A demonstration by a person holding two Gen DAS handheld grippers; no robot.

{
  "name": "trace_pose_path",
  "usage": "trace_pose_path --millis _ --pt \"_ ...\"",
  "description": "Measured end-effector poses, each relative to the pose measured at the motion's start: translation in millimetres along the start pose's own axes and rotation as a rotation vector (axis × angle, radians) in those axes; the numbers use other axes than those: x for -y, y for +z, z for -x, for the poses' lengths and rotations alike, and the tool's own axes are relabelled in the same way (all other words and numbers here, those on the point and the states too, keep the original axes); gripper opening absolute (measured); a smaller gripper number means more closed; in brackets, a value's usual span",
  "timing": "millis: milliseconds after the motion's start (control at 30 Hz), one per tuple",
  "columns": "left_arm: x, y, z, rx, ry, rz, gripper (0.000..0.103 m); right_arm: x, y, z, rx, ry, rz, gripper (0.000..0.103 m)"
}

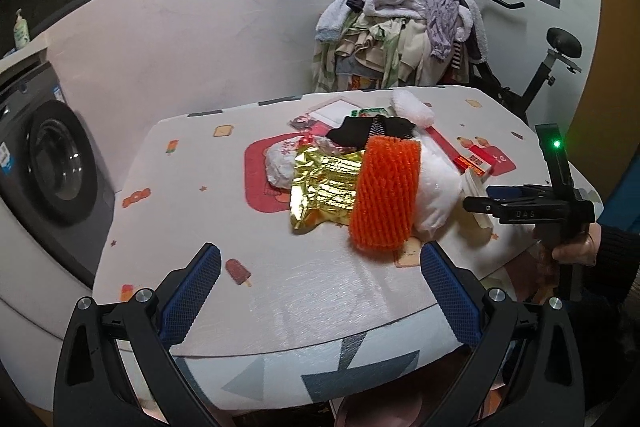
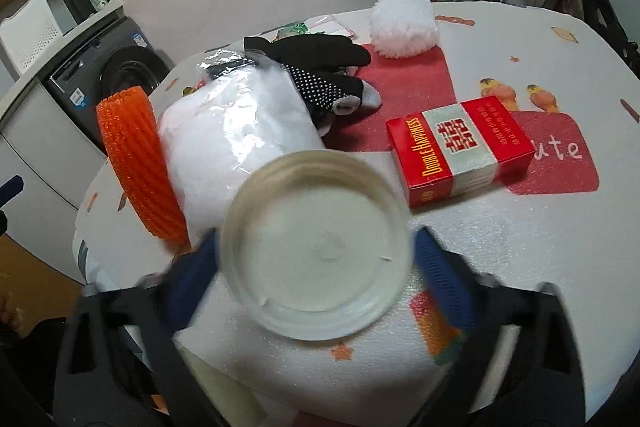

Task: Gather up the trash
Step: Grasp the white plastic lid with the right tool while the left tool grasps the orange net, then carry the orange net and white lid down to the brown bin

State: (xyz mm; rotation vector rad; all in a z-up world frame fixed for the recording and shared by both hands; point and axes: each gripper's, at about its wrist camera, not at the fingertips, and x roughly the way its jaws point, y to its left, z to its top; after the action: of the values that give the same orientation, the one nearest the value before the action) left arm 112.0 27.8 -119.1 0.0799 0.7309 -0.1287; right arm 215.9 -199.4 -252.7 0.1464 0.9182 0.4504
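Orange ribbed foam netting (image 1: 384, 193) lies in the middle of the left wrist view, on a table (image 1: 320, 291) covered with a white cloth printed with small cartoons. Just left of it and touching it sits crumpled gold foil (image 1: 324, 187), with a crumpled white wrapper (image 1: 280, 165) further left. To the right of the netting is a clear bag of white stuffing (image 1: 436, 191). Behind these, toward upper centre, lie black gloves (image 1: 368, 131) and a white foam ball (image 1: 414, 109).

The left gripper (image 1: 320, 291) fills the bottom of that frame, its blue-padded jaws spread wide over bare cloth, holding nothing. At the right edge, a hand (image 1: 576, 247) holds the right gripper.

In the right wrist view, the right gripper (image 2: 316, 259) sits at lower centre. A round translucent plastic lid (image 2: 316, 247) lies between its blue pads, which stand at the lid's two sides; whether they press on it cannot be told. A red cigarette pack (image 2: 460, 151) lies right of centre, apart from the lid. A washing machine (image 1: 52, 167) stands at the left, and a heap of clothes (image 1: 400, 35) at upper right.
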Motion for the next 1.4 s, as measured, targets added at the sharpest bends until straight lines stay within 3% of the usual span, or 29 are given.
trace_pose_path --millis 367,600,800,867,900,933,967,1400 --pt "20 22 -39 0.001 -0.109 -0.012 0.098 -8 -11 50 0.121 -0.074 -0.013 0.087" --pt "35 38 -86 -0.032 -0.194 0.003 0.094 -11 -14 69 0.14 -0.107 0.021 0.087" --pt "48 49 -127 -0.103 -0.219 -0.054 0.076 -11 -17 78 0.143 -0.124 0.027 0.087" --pt "47 47 -138 -0.149 -0.253 -0.054 0.039 -11 -19 80 0.142 -0.126 0.026 0.087" --pt "45 46 -140 -0.157 -0.254 -0.044 0.034 -11 -19 81 0.142 -0.126 0.025 0.087" --pt "42 44 -140 -0.157 -0.25 -0.04 0.026 -12 -20 82 0.143 -0.125 0.025 0.087" --pt "40 42 -137 -0.155 -0.257 -0.034 0.025 -13 -20 84 0.146 -0.125 0.027 0.087" --pt "34 13 -45 -0.093 -0.306 -0.028 0.024 -43 -30 103 0.158 -0.114 0.07 0.087"
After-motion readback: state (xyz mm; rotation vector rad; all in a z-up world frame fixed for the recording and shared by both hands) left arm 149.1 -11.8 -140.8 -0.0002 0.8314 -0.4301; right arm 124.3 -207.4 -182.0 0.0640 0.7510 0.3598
